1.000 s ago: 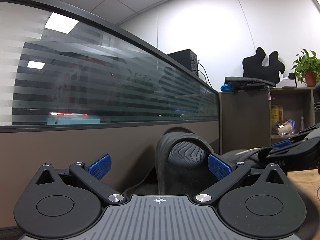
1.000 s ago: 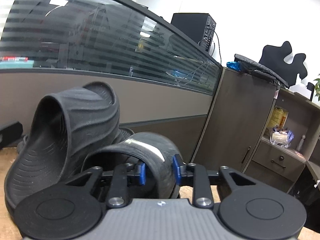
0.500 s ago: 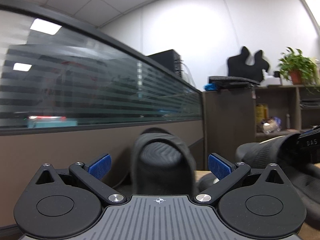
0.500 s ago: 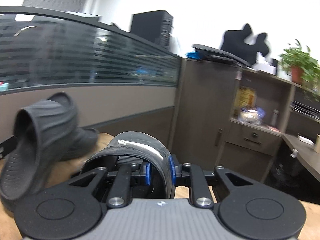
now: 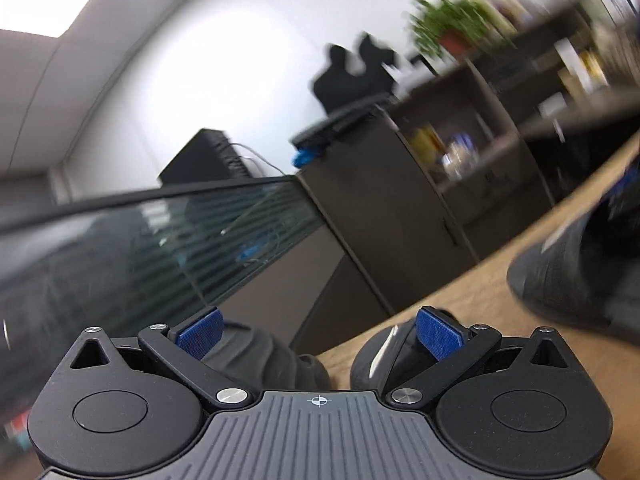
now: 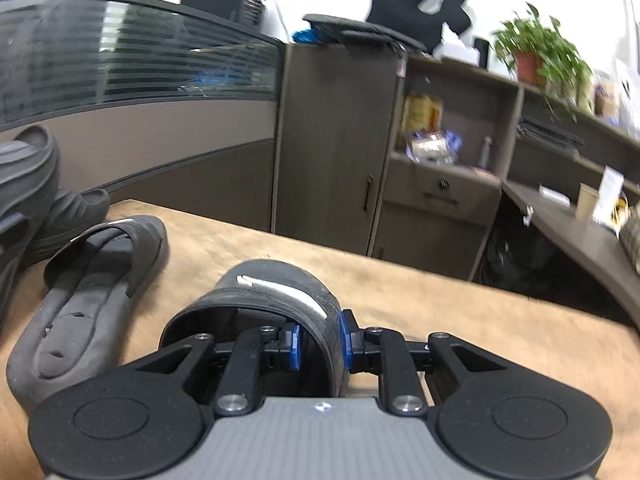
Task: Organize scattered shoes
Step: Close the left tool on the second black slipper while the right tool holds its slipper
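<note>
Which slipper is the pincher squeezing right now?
The white-striped slide, its strap clamped by the right gripper. Its matching slide lies free on the table to the left; the left gripper is open.

Black slide with a white stripe, blue-padded tongs, tan table, ridged black clogs.

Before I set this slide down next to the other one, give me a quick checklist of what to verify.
1. Right gripper shut on the strap of the held slide: ok.
2. Matching grey slide lies flat on the tan surface: ok.
3. Bare surface to the right of that slide for the landing: ok.
4. Left gripper open and holding nothing: ok.
5. Ribbed black shoes at the far left apart from the landing spot: ok.
6. Held slide's sole level with the surface: cannot tell.
</note>
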### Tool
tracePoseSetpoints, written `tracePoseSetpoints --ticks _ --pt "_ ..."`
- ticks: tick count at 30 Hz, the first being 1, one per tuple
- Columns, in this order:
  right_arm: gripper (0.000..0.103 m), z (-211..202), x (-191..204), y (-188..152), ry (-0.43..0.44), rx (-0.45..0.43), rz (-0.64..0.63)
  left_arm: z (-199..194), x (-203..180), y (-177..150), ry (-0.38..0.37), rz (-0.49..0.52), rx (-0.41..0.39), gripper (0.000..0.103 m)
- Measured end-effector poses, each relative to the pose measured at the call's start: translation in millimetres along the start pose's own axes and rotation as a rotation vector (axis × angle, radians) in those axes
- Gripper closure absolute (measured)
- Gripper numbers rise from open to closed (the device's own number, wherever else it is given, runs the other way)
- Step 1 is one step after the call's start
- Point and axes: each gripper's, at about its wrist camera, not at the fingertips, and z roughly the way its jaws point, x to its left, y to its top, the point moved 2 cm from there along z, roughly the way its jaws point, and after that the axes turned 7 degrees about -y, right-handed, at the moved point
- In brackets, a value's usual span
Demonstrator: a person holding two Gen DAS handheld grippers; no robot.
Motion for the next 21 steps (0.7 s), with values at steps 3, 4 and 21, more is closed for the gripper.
tracePoseSetpoints --ticks 3,4,21 --pt "0.083 -5.0 -3.1 -7.1 0.009 -0.005 -0.005 14.9 -11.9 1.5 -0.02 0.086 0.065 0.0" --pt "0.083 -5.9 -3.5 -8.3 0.013 -0.006 -0.006 21.3 -18.7 0.8 -0.021 0.131 0.092 0.0" --pt "0.047 -3.1 11.7 2.0 0.039 -0.046 -0.118 87.7 -47.1 -0.8 -0.1 0.292 0.307 0.037"
